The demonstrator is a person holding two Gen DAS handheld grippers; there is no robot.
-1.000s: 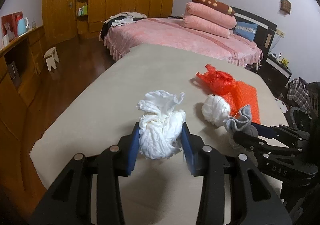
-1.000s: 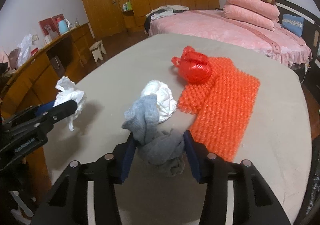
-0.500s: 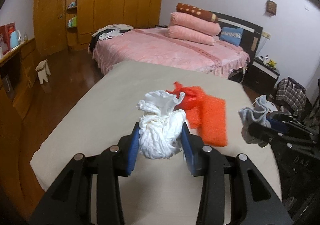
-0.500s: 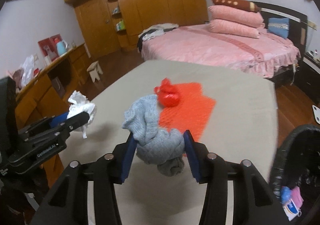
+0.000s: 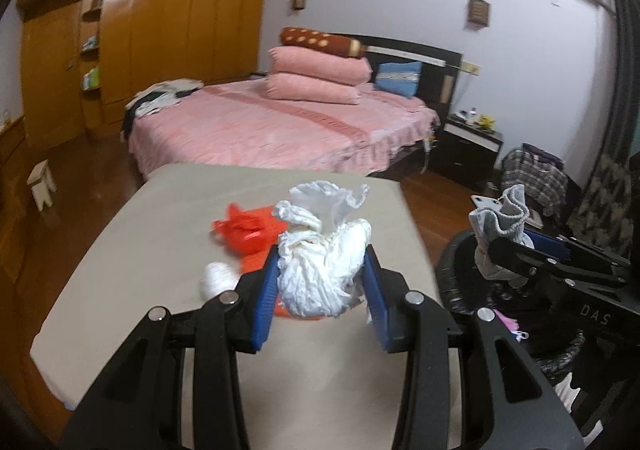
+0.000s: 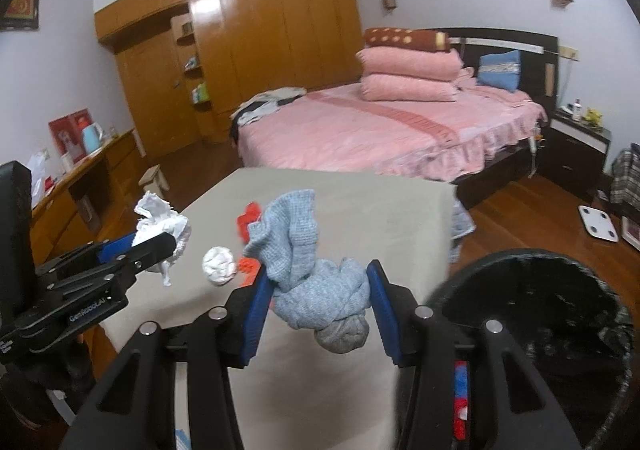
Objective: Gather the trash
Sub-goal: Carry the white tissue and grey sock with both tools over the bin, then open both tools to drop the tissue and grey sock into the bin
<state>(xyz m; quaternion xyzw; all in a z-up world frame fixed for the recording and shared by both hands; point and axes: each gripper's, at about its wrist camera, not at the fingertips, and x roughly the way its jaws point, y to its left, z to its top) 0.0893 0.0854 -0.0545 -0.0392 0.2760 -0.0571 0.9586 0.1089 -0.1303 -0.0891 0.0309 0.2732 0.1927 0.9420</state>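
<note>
Jaws of my left gripper [image 5: 320,282] pinching white paper wad [image 5: 320,258]; right gripper [image 6: 316,298] pinching grey sock [image 6: 308,270]. Both lifted off desk [image 6: 360,202] since 1 second ago, swung toward black bin [image 6: 560,310] now beside me. Red bag [image 5: 240,230], small white ball [image 6: 218,264] left on desk. Drop likely next.

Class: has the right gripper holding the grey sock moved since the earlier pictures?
Yes. The right gripper, shut on the grey sock, has swung off the orange mat toward the black bin beside the table.
</note>
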